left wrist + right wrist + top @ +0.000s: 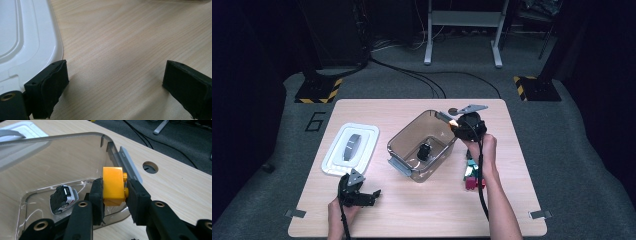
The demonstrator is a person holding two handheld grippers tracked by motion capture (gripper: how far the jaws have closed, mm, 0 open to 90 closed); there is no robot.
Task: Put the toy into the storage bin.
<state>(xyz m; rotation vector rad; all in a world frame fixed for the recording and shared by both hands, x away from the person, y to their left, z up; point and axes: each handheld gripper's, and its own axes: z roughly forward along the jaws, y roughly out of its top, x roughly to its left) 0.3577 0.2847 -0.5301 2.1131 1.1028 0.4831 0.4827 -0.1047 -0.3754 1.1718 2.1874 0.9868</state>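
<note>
We are holding an orange brick [113, 186] over the clear container [62, 142] with our right claw [115, 192]

Our right claw is gripping the orange brick between its pads above the container's near rim, just beside the grey latch [128, 161], while a small toy car [62, 198] is lying on the container's floor. Our left claw [115, 85] is resting open and empty over the tabletop [120, 45], just beside the white lid [27, 37]. More coloured bricks [471, 172] are lying beside our right forearm
</note>
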